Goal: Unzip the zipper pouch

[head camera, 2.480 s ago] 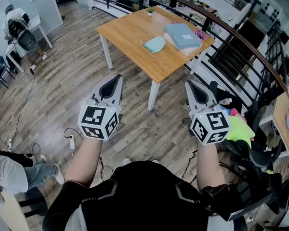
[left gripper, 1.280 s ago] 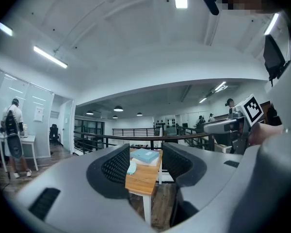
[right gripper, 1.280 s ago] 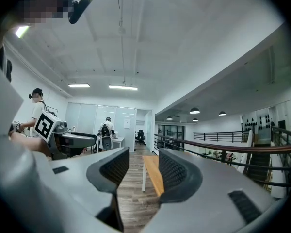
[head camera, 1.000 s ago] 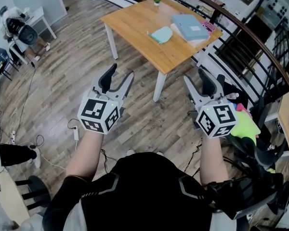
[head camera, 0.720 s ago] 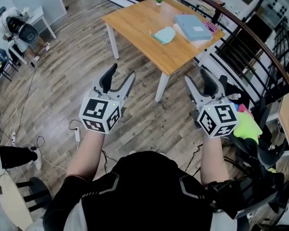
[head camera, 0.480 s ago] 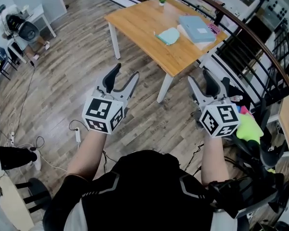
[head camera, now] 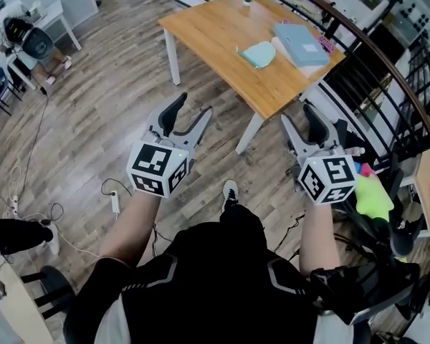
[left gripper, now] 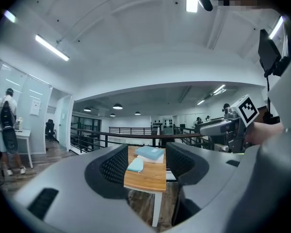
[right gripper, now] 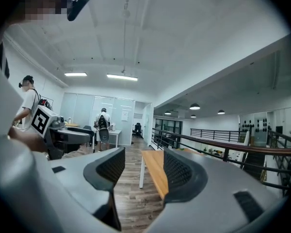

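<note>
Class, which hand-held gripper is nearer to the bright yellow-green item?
Right. The right hand-held gripper is held just left of the yellow-green item, close to it. The left hand-held gripper is much further left, well beyond the right one.

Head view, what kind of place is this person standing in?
Probably an open-plan office on an upper level: a wooden table with white legs on a wood-plank floor, a black railing along the open edge, and a white desk at the far left.
</note>
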{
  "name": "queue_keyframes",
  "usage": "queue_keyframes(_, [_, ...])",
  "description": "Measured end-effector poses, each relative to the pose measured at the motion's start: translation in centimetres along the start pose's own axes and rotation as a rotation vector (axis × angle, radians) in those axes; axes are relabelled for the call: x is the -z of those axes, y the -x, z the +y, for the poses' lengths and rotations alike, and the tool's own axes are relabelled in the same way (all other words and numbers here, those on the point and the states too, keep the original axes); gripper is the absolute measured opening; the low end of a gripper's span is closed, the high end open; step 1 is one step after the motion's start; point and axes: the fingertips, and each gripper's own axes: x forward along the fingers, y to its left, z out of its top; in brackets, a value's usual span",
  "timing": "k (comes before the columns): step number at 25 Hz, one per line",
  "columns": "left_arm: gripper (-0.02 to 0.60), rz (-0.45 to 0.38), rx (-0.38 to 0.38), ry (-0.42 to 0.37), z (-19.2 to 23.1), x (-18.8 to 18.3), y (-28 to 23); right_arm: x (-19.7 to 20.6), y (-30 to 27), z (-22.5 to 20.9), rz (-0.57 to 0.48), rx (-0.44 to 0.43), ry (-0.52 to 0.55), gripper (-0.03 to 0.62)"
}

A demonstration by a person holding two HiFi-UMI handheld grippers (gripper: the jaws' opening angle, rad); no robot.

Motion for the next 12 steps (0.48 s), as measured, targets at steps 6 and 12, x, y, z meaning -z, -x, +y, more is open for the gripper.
queue_keyframes(6, [0.259, 0.019, -0.032, -0.022, 2.7, 0.4, -4.1, 0.5, -5.7, -2.5, -0.011, -0.052, -0.011, 0.253])
queue_keyframes(12, [0.259, 0.035, -0.073, -0.033, 6.3, -0.8, -10.0, -0.5, -12.5, -6.7, -0.023, -0.109, -0.022, 0.252])
